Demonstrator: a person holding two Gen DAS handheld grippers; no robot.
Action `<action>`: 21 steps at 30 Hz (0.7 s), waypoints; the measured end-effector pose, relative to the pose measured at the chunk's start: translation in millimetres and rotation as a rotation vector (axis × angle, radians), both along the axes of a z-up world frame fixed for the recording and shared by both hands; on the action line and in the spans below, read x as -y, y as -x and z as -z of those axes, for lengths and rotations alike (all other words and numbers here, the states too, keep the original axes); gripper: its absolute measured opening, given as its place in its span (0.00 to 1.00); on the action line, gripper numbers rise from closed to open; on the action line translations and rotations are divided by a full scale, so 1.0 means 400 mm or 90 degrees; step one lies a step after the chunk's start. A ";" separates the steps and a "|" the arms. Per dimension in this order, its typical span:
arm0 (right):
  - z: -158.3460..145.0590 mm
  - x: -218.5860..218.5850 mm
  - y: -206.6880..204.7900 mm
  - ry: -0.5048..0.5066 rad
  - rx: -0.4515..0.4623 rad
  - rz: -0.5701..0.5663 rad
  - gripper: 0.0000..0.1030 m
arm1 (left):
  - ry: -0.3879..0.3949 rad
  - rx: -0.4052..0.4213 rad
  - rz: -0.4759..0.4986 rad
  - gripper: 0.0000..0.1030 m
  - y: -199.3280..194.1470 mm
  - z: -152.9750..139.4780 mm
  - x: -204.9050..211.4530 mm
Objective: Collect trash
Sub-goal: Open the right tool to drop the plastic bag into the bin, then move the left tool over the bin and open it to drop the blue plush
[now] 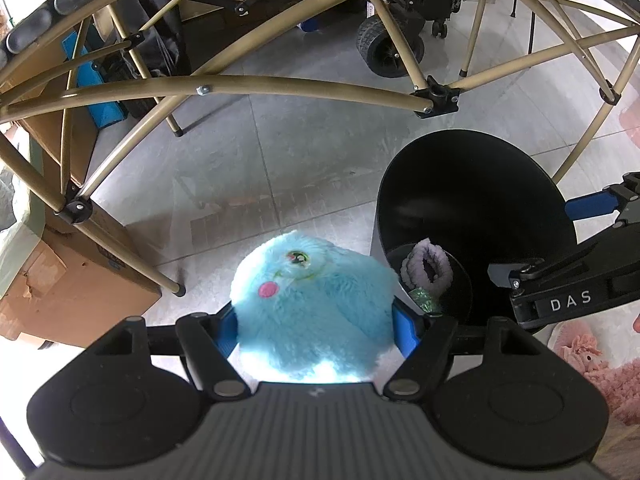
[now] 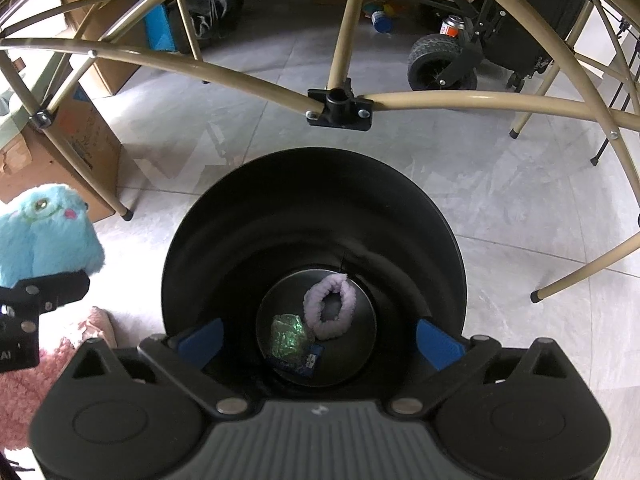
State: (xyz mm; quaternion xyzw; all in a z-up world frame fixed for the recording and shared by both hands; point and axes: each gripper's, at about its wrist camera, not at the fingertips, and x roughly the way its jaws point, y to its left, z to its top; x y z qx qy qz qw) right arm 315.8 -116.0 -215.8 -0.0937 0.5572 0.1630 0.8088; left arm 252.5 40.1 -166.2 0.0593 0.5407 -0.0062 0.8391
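My left gripper (image 1: 316, 330) is shut on a fluffy light-blue plush toy (image 1: 312, 304), held above the floor just left of a black trash bin (image 1: 480, 184). The toy also shows at the left of the right wrist view (image 2: 44, 236). My right gripper (image 2: 320, 338) is open and empty, its blue pads (image 2: 200, 340) over the bin's mouth (image 2: 312, 208). At the bin's bottom lie a lilac fuzzy ring (image 2: 330, 306) and a shiny green wrapper (image 2: 288, 338). The right gripper's body shows in the left wrist view (image 1: 572, 280).
A tan metal folding frame (image 2: 340, 104) spans the tiled floor behind the bin. Cardboard boxes (image 1: 68, 280) stand at the left. A black wheeled cart (image 2: 444, 64) is at the back. A pink fluffy rug (image 1: 600, 368) lies at the near side.
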 end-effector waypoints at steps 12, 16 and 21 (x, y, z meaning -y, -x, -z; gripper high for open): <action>-0.042 0.054 0.009 -0.013 0.036 0.019 1.00 | 0.011 0.008 0.016 0.71 -0.006 -0.018 0.034; -0.053 0.088 0.006 -0.016 0.045 0.037 1.00 | 0.013 0.007 0.023 0.71 -0.012 -0.021 0.051; -0.073 0.133 0.004 -0.025 0.062 0.061 1.00 | 0.017 0.009 0.038 0.71 -0.019 -0.028 0.087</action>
